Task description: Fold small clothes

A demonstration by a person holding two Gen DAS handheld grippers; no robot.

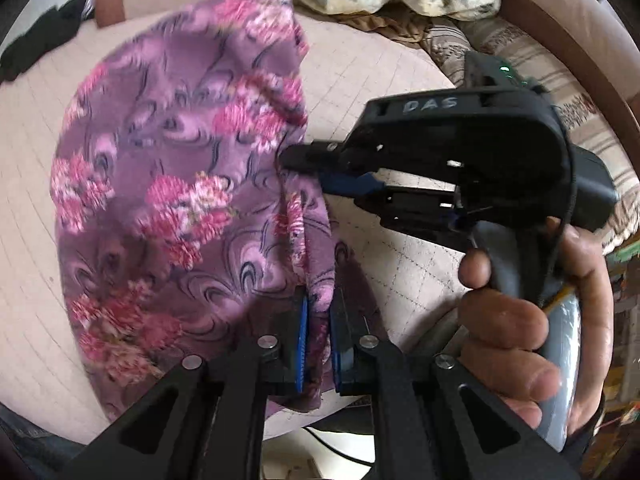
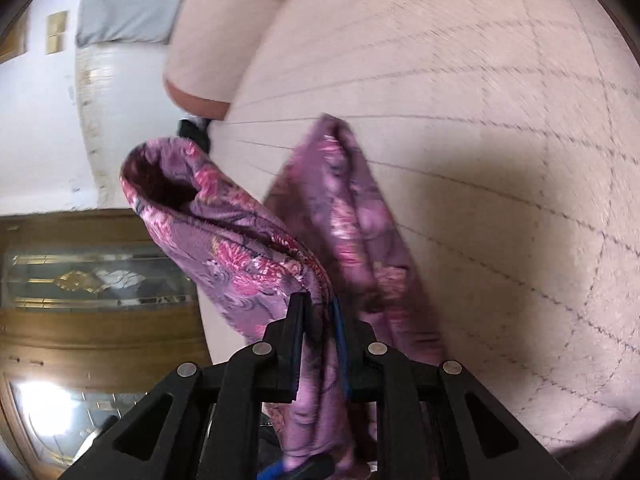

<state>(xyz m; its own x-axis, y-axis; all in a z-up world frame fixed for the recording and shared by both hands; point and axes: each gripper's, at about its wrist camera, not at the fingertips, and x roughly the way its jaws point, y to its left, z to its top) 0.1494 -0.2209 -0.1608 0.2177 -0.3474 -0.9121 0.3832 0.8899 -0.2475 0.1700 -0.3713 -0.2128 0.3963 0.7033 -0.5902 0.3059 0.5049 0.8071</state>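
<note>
Pinching the cloth [image 1: 176, 200] in both the left claw [image 1: 318, 344] and right claw [image 2: 318, 320], it's held up over the pink cushion [image 1: 400, 92], probably so halves can be lined up for folding.

Pale pink quilted cushion [image 2: 460, 120] with stitched grid lines fills most of both views. White wall [image 2: 36, 128] at left. Wooden cabinet [image 2: 92, 336] with glass panels and gold trim below it. Striped upholstery [image 1: 520, 56] beyond cushion's far right edge.
</note>
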